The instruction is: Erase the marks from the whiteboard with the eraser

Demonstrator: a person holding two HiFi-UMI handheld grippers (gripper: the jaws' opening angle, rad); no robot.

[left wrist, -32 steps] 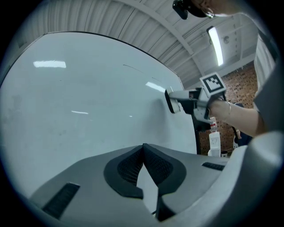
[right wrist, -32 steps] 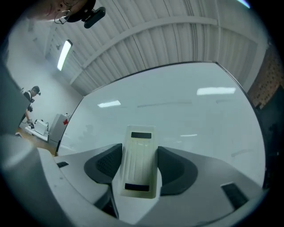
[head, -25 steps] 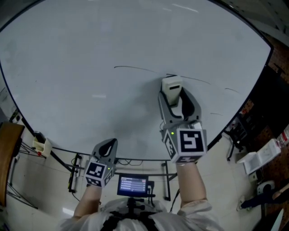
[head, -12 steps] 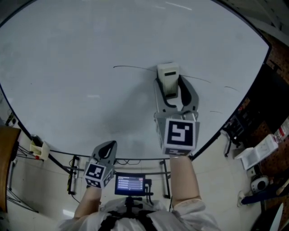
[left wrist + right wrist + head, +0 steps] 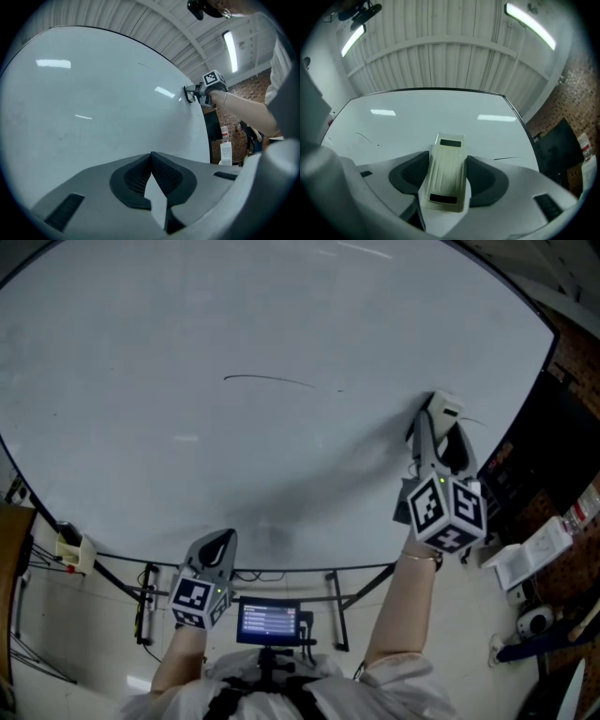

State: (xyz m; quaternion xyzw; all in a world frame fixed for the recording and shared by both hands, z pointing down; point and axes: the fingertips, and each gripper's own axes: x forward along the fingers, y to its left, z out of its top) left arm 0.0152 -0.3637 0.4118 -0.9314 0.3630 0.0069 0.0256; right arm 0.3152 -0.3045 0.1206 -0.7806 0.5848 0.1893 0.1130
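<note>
The whiteboard (image 5: 187,324) fills most of the head view. One thin black line (image 5: 272,380) crosses its middle. Near the board's right edge my right gripper (image 5: 439,423) is shut on the cream eraser (image 5: 444,410), which rests against the board. In the right gripper view the eraser (image 5: 446,173) lies between the jaws, with the long line (image 5: 363,137) far left and a short stroke (image 5: 508,158) just right. My left gripper (image 5: 216,547) hangs below the board's lower edge, shut on nothing. The left gripper view shows its jaws meeting at the tip (image 5: 151,155) and the right gripper (image 5: 192,93) on the board.
A small screen (image 5: 270,622) and the board's metal stand (image 5: 150,601) sit below the board. A brown chair (image 5: 11,549) is at the left. A dark cabinet (image 5: 558,451) and a white box (image 5: 536,563) stand by the brick wall at the right.
My right gripper has swept the eraser from the board's middle to its right edge. The strokes that lay right of the middle are gone. The left gripper has stayed put.
</note>
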